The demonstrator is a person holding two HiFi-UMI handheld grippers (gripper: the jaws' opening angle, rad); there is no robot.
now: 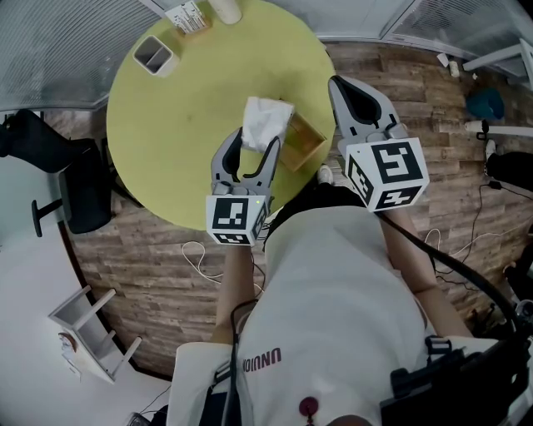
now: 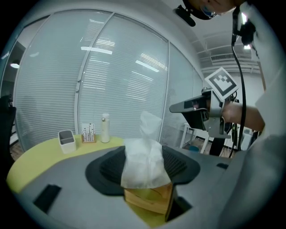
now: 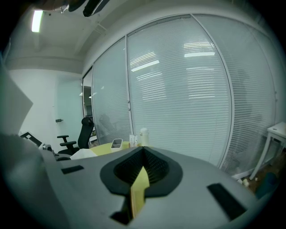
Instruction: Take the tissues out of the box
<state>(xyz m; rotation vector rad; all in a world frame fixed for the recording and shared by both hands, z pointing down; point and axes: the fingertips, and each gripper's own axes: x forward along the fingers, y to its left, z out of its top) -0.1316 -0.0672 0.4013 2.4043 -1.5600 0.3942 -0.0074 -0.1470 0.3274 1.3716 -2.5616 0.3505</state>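
A white tissue stands between the jaws of my left gripper, just above the tan tissue box on the round yellow table. In the left gripper view the tissue fills the gap between both ribbed pads, its lower edge hanging over the box. The left gripper is shut on it. My right gripper hovers past the table's right edge, to the right of the box. In its own view the right gripper is shut with nothing held.
At the table's far side stand a grey holder, a card stand and a white bottle. A black office chair is left of the table. A white rack and cables lie on the wood floor.
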